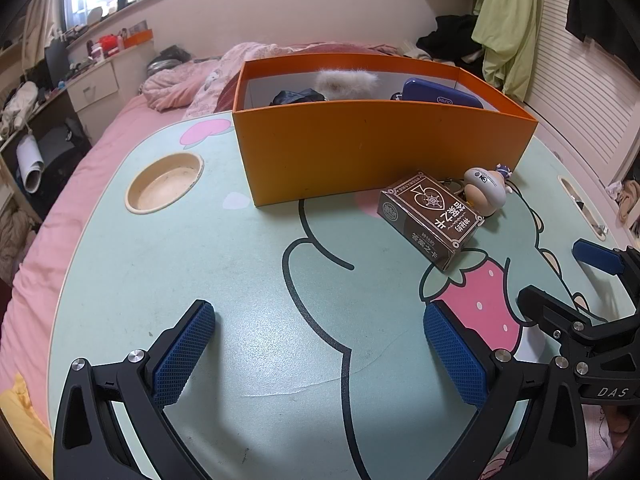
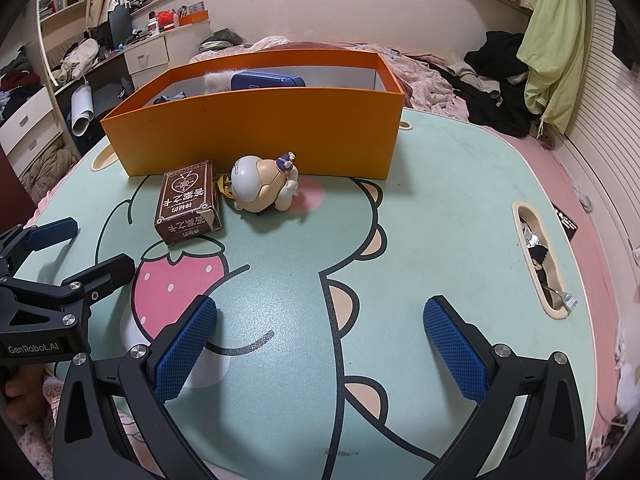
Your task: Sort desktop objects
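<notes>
Both tools idle, nothing gripped. Left tool [image 1: 320,354]: fingers spread wide, hovering over bare surface [image 1: 240,280] near its front edge. Right tool [image 2: 320,346]: same, spread wide, empty, just beside the left one; each shows at the edge of the other's view.

Orange box [image 1: 360,152] sits at the back of the surface, open top, so it reads as the drop bin. Already inside: a blue case [image 1: 436,94], something fluffy and white [image 1: 346,84], a dark crumpled item [image 1: 296,96]. Can't tell what the dark one is.

Still out on the surface: a brown card box [image 2: 188,206] lying flat, and a small figurine [image 2: 260,184] on its side, just to the right of it as the right tool sees them. Something yellowish sits between the two; whether it touches the card box I can't tell. Both lie right in front of the box's near wall, so the lift into it is short.

Judgement: sorting is partly done, two items left. Both tools are pre-opened and aimed forward, likely staged for the next pick. Card box looks the easier grab: flat sides, rigid. Figurine is rounded and may roll or slip between the pads.

Side slot [image 2: 538,256] on the right holds a fork and some scraps; probably not part of this.
</notes>
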